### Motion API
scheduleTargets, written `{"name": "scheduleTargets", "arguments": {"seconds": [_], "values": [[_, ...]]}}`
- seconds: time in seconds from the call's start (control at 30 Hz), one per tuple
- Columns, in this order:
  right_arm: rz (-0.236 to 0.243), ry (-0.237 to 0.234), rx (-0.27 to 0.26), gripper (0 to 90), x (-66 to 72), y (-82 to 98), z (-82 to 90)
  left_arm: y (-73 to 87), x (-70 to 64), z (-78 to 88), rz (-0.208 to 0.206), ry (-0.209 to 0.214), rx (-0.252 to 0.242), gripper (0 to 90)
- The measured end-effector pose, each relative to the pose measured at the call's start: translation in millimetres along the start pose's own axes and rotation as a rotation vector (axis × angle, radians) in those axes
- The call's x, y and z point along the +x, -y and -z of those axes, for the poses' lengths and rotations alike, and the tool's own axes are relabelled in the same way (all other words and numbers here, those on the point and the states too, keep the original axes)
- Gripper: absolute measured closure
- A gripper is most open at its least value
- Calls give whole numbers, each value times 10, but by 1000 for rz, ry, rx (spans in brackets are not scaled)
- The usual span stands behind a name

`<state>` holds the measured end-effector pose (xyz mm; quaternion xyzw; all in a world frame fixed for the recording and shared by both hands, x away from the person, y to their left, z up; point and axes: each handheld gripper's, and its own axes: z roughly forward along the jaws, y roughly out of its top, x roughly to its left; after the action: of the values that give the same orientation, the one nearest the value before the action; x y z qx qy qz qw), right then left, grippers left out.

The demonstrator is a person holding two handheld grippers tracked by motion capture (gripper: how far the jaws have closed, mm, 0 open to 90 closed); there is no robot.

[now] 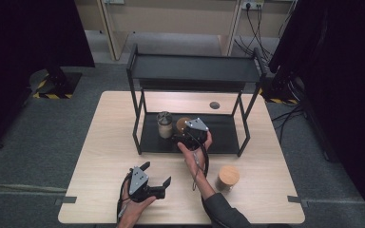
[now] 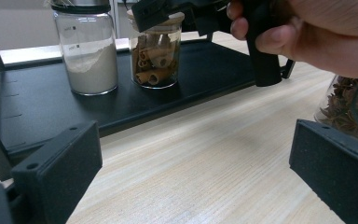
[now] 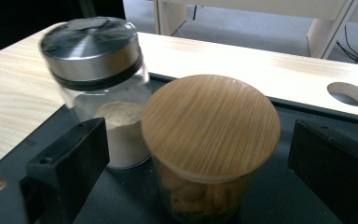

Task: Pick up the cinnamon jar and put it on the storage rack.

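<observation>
A glass jar of cinnamon sticks with a round wooden lid (image 3: 209, 126) stands on the lower black shelf (image 1: 223, 135) of a rack. My right gripper (image 3: 198, 158) is open, one jaw on each side of this jar with a gap to the lid on both sides. Just left of it stands a jar of white powder (image 3: 93, 51) with a metal lid. In the high view my left gripper (image 1: 157, 173) is open over the near table with nothing between its jaws. From the left gripper view both jars (image 2: 156, 51) sit ahead on the shelf.
A third jar with a wooden lid (image 1: 228, 177), holding star anise, stands on the table to the right of my right forearm. The black rack (image 1: 192, 69) has an upper shelf above the jars. A round cable hole (image 1: 214, 105) lies behind the rack.
</observation>
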<state>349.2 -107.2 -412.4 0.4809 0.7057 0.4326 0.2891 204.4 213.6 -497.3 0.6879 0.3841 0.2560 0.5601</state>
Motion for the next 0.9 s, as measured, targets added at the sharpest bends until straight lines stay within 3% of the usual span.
{"name": "scheduleTargets", "arguments": {"seconds": [0.9], "values": [[5,-79,-28,50,-39,6,306,-2,-1,0,-1,0,1,18]]}}
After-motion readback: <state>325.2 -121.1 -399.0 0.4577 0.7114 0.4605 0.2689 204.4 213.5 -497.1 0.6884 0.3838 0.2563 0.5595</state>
